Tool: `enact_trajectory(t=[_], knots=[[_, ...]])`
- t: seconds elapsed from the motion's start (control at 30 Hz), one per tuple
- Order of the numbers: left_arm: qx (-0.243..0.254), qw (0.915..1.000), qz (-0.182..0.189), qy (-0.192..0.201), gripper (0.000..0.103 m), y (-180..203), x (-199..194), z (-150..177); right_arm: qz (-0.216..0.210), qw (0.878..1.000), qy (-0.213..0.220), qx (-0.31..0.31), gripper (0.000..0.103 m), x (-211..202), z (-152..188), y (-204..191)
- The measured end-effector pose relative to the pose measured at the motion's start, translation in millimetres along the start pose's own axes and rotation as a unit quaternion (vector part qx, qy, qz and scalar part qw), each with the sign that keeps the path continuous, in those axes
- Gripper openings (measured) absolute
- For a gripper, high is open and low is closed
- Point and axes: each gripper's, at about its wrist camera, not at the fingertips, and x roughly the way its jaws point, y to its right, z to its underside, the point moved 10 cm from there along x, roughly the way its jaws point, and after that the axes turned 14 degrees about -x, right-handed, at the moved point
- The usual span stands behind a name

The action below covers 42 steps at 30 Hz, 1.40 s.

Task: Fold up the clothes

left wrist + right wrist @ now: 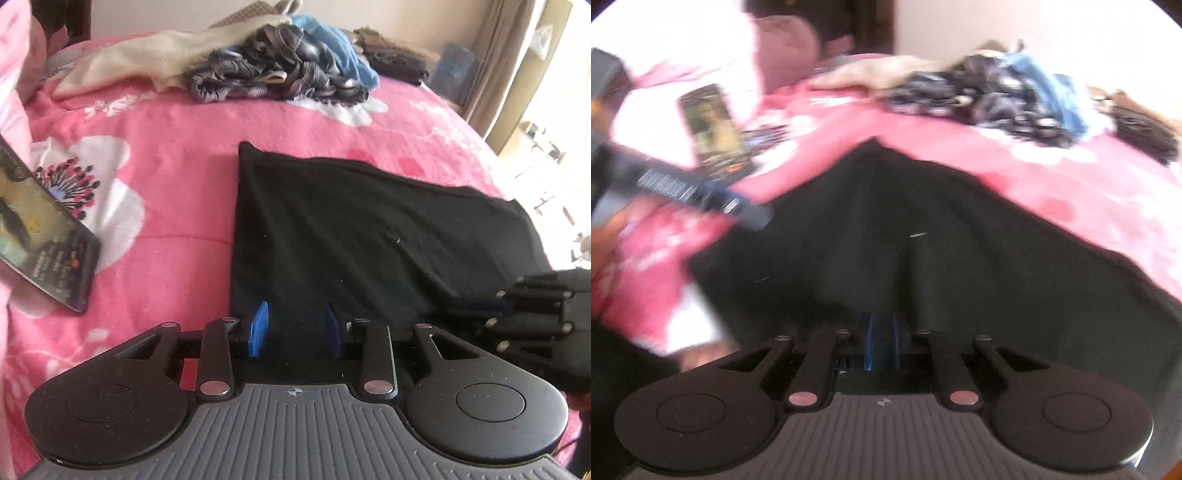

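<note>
The left gripper (295,328) is a little open over the black cloth (351,229). The right gripper (882,341) pinches that cloth. A phone (40,236) lies at nine o'clock, piled clothes (273,70) at twelve.

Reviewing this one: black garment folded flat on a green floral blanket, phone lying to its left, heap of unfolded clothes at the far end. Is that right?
Not quite. The blanket is pink with white flowers, not green; the left wrist view shows it clearly. The rest holds: the black garment lies folded on it, the phone to its left, the heap of clothes at the far end.
</note>
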Motion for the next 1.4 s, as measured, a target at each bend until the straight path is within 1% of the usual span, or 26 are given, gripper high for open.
enact_trajectory(t=[0.07, 0.13, 0.17, 0.2, 0.23, 0.27, 0.37, 0.43, 0.47, 0.5, 0.57, 0.67, 0.7, 0.83, 0.93, 1.0, 1.1, 1.13, 1.2, 1.23, 1.33, 1.4], knots=[[-0.013, 0.9999, 0.008, 0.0, 0.034, 1.2, 2.1, -1.0, -0.03, 1.0, -0.002, -0.008, 0.011, 6.1, 0.4, -22.1], [-0.016, 0.9999, 0.005, 0.002, 0.034, -2.8, 0.7, -2.5, -0.065, 0.998, -0.003, -0.018, 0.011, 10.8, 1.0, -48.1], [-0.015, 0.9999, 0.0, 0.002, 0.034, -5.2, -0.2, -2.8, -0.088, 0.996, 0.002, -0.026, 0.011, 9.3, -0.8, -61.2], [-0.014, 0.9999, -0.004, 0.002, 0.034, -7.7, -1.0, -3.2, -0.102, 0.994, 0.009, -0.035, 0.011, 5.0, -3.7, -70.7], [-0.015, 0.9998, -0.008, 0.0, 0.034, -10.2, -1.7, -3.6, -0.098, 0.994, 0.017, -0.044, 0.01, 1.4, -7.3, -72.5], [-0.018, 0.9998, -0.009, 0.001, 0.034, -11.6, -2.3, -5.5, -0.084, 0.995, 0.022, -0.044, 0.011, -0.1, -11.0, -66.6], [-0.022, 0.9997, -0.006, 0.006, 0.034, -12.6, -5.4, -7.4, -0.039, 0.999, 0.026, 0.019, 0.011, 5.5, -20.8, -23.6], [-0.02, 0.9997, -0.007, 0.007, 0.034, -11.3, -5.0, -6.9, -0.006, 0.998, 0.021, 0.061, 0.011, 13.4, -23.3, 6.4], [-0.019, 0.9998, -0.007, 0.006, 0.034, -10.3, -4.0, -6.4, 0.002, 0.997, 0.017, 0.073, 0.011, 19.9, -23.4, 15.1], [-0.018, 0.9998, -0.008, 0.005, 0.034, -9.2, -2.9, -5.9, 0.001, 0.997, 0.01, 0.076, 0.011, 27.0, -22.4, 16.0], [-0.018, 0.9998, -0.007, 0.004, 0.034, -7.9, -2.3, -5.7, -0.018, 0.997, 0.002, 0.075, 0.011, 36.6, -22.1, 1.0], [-0.018, 0.9997, -0.011, 0.007, 0.034, -10.2, -3.0, -7.5, -0.065, 0.997, 0.021, 0.035, 0.011, 30.3, -34.0, -37.4], [-0.019, 0.9997, -0.013, 0.008, 0.034, -11.3, -3.5, -8.1, -0.065, 0.997, 0.026, 0.037, 0.011, 28.8, -36.5, -36.5], [-0.027, 0.9993, -0.021, 0.015, 0.034, -20.2, -8.6, -11.9, -0.046, 0.996, 0.04, 0.068, 0.011, 24.9, -43.8, -12.8], [-0.031, 0.9991, -0.024, 0.019, 0.034, -24.4, -11.2, -13.8, -0.01, 0.993, 0.028, 0.117, 0.011, 33.4, -39.8, 26.2], [-0.031, 0.999, -0.028, 0.017, 0.034, -26.6, -10.9, -14.0, -0.015, 0.992, 0.019, 0.127, 0.011, 43.1, -37.9, 30.8], [-0.032, 0.9988, -0.035, 0.014, 0.034, -31.2, -11.0, -12.9, -0.038, 0.995, 0.018, 0.092, 0.011, 44.4, -40.2, 0.7], [-0.032, 0.9987, -0.038, 0.013, 0.034, -33.2, -12.0, -12.3, -0.058, 0.995, 0.024, 0.08, 0.011, 40.6, -43.8, -11.9], [-0.033, 0.9984, -0.044, 0.015, 0.034, -38.4, -16.5, -11.4, -0.06, 0.996, 0.04, 0.051, 0.011, 29.6, -50.8, -24.6], [-0.034, 0.9983, -0.045, 0.015, 0.034, -41.2, -19.4, -10.5, -0.049, 0.997, 0.046, 0.041, 0.011, 23.8, -53.6, -23.8], [-0.039, 0.9984, -0.041, 0.007, 0.034, -46.9, -25.9, -4.1, -0.051, 0.996, 0.063, 0.047, 0.011, 10.2, -59.8, -14.5], [-0.038, 0.9986, -0.037, -0.002, 0.034, -46.4, -27.0, 3.3, -0.076, 0.994, 0.065, 0.038, 0.011, 6.8, -62.5, -22.2]])
